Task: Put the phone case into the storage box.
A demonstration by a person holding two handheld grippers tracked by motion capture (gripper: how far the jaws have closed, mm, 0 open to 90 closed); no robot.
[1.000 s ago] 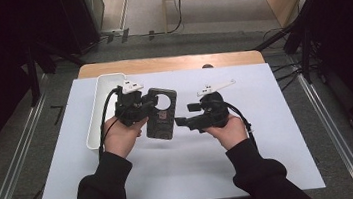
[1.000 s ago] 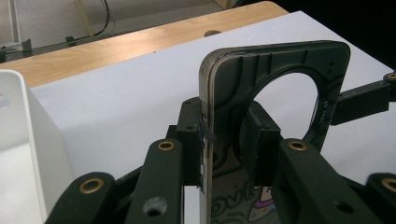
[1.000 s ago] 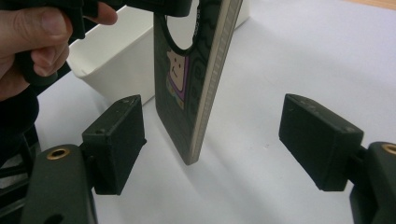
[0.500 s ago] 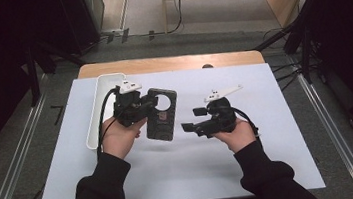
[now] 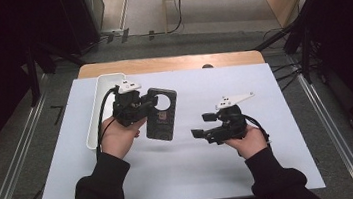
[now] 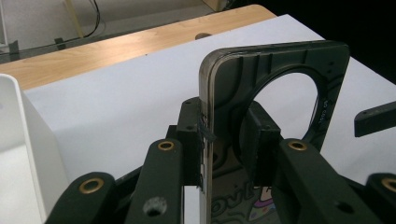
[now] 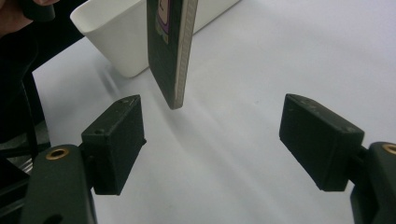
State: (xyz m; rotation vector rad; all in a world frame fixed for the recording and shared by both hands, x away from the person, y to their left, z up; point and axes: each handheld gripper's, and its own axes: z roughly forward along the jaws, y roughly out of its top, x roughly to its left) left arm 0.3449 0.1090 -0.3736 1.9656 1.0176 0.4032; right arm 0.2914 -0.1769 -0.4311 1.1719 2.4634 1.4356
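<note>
Left hand-held gripper (image 5: 150, 102) clamped on a dark flat plate with a round hole (image 5: 162, 113), lifted above the white-covered table (image 5: 273, 169), beside a white bin (image 5: 97, 116), right hand-held gripper (image 5: 200, 126) spread apart, nearby.

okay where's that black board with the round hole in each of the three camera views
High view: the black board sits left of centre, clamped by the left gripper.
Left gripper view: board centre-right, standing on edge between the jaws.
Right gripper view: board's edge hangs from top centre, above the table.
Shared landmark: the white tray beside it.
</note>
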